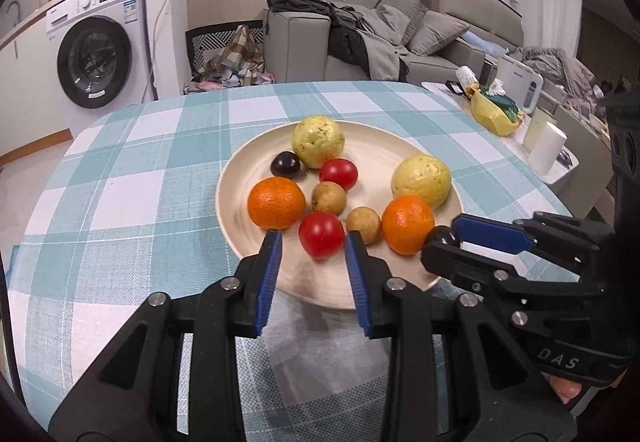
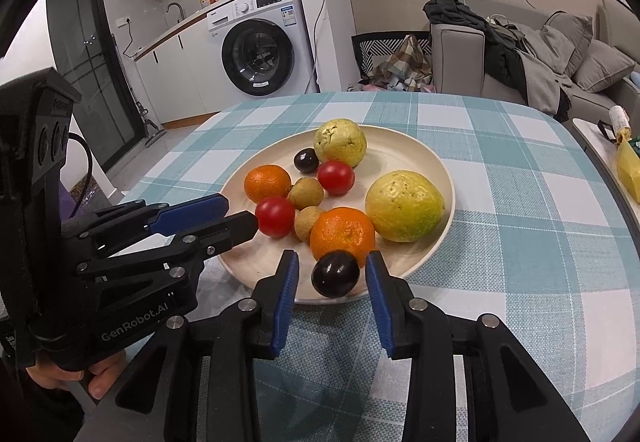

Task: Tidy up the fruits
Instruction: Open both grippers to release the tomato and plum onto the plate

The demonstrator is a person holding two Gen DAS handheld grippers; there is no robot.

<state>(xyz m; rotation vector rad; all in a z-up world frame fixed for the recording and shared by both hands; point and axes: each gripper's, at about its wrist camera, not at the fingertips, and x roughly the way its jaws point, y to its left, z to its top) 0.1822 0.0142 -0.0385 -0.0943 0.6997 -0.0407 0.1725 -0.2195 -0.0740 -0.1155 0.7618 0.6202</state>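
Left wrist view: the left gripper (image 1: 313, 242) hovers at the near rim of a cream plate (image 1: 248, 178) on a teal-and-white checked tablecloth (image 1: 132, 170), its jaws spread wide and empty, with a red cherry tomato (image 1: 321, 234) lying between the blue fingertips but not pinched. Also on the plate are two oranges (image 1: 276, 203), two yellow-green guavas (image 1: 318, 141), a second tomato (image 1: 338, 174), two tan longans (image 1: 328, 197) and a dark plum (image 1: 285, 165). The right gripper (image 1: 442, 240) reaches in from the right, a second dark plum (image 1: 441, 235) at its tips. Right wrist view: the right gripper (image 2: 332, 274) has its jaws well apart around that dark plum (image 2: 335, 273) at the plate's near edge, its pads not touching it, and the plum rests against an orange (image 2: 343, 233). A large guava (image 2: 404, 206) sits to the right, and the left gripper (image 2: 240, 216) comes in from the left, just beside a tomato (image 2: 275, 217). A washing machine (image 2: 260, 46) and a grey sofa (image 2: 520, 54) stand behind the table
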